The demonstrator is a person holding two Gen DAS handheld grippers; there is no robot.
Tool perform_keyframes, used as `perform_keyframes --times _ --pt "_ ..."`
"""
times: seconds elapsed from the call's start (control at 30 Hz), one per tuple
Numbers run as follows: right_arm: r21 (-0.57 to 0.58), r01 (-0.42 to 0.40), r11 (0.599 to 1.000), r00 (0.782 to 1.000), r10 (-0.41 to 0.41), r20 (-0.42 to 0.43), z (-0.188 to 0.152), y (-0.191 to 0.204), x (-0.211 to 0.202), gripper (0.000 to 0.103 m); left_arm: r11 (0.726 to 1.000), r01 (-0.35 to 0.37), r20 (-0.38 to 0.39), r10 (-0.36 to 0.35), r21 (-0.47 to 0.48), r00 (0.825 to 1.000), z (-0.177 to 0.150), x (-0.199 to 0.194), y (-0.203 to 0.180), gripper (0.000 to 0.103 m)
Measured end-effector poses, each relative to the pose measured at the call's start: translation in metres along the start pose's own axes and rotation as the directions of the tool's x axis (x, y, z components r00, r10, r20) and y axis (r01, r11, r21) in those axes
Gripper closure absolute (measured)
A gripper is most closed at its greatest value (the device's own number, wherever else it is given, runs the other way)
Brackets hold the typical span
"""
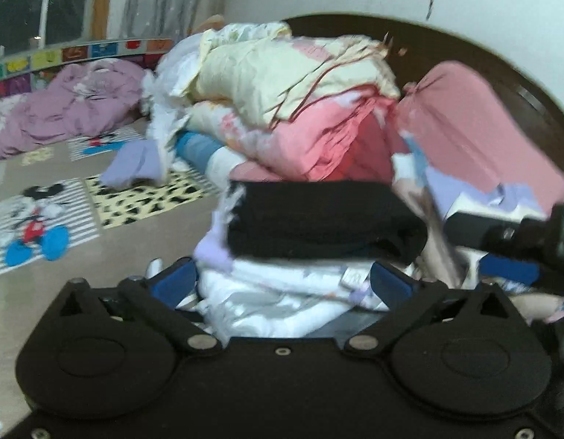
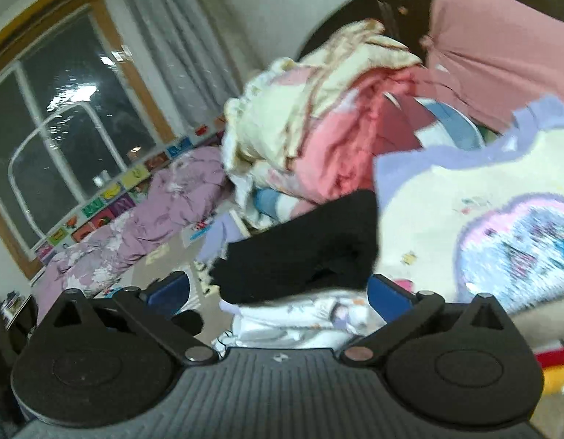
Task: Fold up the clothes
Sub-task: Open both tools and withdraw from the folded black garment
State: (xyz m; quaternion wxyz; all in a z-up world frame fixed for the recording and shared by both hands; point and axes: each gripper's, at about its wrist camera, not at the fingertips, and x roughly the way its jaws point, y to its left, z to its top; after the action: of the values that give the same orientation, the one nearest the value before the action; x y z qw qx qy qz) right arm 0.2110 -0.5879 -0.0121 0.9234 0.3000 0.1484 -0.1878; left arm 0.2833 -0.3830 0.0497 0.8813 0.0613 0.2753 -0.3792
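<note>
At the far left, a crumpled lilac quilt [image 1: 70, 106] is left lying by the window wall, well clear of the working area, and the cartoon-printed bed sheet [image 1: 37, 226] beside it is kept bare, apparently as room for folding. Toward the middle, the left gripper [image 1: 282, 281] is seen with its jaws spread wide on either side of a small stack of folded clothes: a folded black knit garment [image 1: 318, 219] is laid on top of a white printed garment [image 1: 274, 292], so that finished pieces appear to be gathered in one pile. Whether the stack is actually touched by the blue pads cannot be told. Behind it, a tall heap of cream and pink bedding [image 1: 289, 98] is piled against the dark headboard [image 1: 465, 55]. Further right, the right gripper [image 2: 278, 292] is held with its jaws likewise spread about the same black garment [image 2: 304, 248], nothing being pinched. At the far right, a cream sweater with lilac trim and a sequinned patch [image 2: 465, 212] is draped close by, probably awaiting folding.
</note>
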Motion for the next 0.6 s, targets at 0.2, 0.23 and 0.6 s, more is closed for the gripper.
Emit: perform_keyframes --times 0.2,0.23,0.6 --pt "-0.044 0.108 0.993 0.992 -0.110 -0.057 -0.003 0.001 -0.008 0.000 0.999 -0.049 -0.008 0.049 -0.007 0.999 0.001 -0.017 -0.007 0.000" --pt "-0.044 0.124 0.991 0.989 -0.127 -0.069 -0.003 0.001 -0.009 0.000 0.999 -0.045 -0.003 0.045 -0.012 0.999 0.002 -0.020 -0.007 0.000" --pt "-0.116 0.177 0.977 0.973 -0.191 -0.127 -0.010 0.006 -0.012 0.000 0.998 -0.054 0.022 0.053 0.019 0.998 0.003 -0.045 -0.016 0.000"
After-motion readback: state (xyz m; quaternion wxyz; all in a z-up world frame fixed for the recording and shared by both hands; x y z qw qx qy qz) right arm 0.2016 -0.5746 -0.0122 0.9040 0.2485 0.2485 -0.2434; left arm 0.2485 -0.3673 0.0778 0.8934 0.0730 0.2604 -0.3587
